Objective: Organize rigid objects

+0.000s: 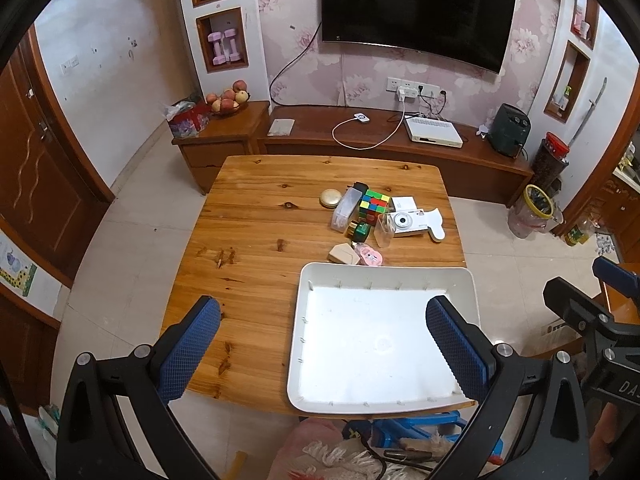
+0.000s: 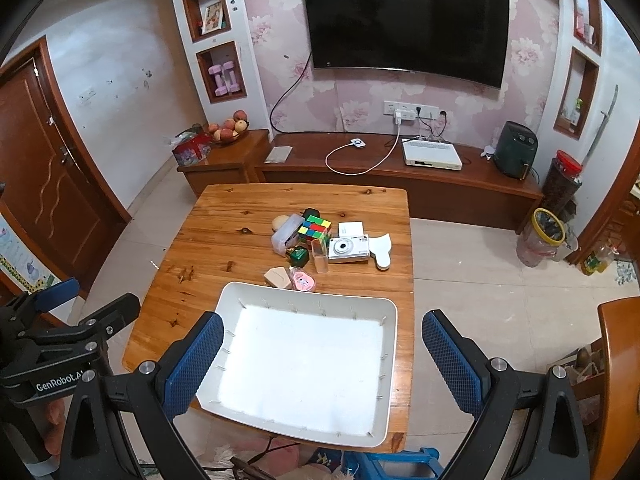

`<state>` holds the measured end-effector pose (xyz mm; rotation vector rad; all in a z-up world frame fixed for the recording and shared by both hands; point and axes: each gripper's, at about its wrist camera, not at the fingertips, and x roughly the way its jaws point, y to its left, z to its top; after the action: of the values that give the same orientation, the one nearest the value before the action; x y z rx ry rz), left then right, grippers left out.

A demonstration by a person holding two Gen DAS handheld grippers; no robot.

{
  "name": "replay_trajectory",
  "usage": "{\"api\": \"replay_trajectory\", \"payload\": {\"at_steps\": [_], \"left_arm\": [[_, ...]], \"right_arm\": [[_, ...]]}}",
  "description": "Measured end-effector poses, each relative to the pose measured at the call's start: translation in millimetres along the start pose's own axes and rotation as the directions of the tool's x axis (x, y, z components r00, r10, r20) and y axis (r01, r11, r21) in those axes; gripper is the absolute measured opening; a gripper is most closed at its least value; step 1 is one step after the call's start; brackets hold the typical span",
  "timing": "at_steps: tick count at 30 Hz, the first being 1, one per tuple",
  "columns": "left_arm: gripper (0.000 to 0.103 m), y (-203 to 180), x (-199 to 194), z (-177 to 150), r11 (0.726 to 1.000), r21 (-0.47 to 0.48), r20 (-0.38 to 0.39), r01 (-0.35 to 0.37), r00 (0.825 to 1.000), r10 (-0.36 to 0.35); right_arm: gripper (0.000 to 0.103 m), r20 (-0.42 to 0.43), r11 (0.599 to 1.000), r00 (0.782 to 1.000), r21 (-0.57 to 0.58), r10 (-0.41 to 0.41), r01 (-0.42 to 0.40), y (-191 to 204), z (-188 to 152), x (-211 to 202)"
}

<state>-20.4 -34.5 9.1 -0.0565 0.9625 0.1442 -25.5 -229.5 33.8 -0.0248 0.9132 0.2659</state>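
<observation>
A white tray sits empty at the near right of a wooden table. Behind it lies a cluster: a colour cube, a white camera, a clear box, a green bottle, a beige case, a pink round case and a gold compact. My left gripper is open above the near table edge. My right gripper is open above the tray. Both are empty.
A low wooden TV cabinet stands behind the table with a white box and a cable. A fruit bowl sits on a side cabinet. A blue stool is under the near edge. A wooden chair is at the right.
</observation>
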Motion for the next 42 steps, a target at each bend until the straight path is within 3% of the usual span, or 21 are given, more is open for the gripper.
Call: {"api": "replay_trajectory", "payload": {"at_steps": [8, 42], "left_arm": [[0.102, 0, 1, 1, 1.0, 0.002, -0.003, 0.006, 1.0, -0.006], [0.102, 29, 57, 62, 0.992, 0.071, -0.074, 0.1, 0.993, -0.095]], "right_arm": [[0.1, 0.0, 1.0, 1.0, -0.014, -0.003, 0.003, 8, 6, 2], [0.1, -0.033, 0.991, 0.992, 0.043, -0.123, 0.124, 28, 53, 44]]}}
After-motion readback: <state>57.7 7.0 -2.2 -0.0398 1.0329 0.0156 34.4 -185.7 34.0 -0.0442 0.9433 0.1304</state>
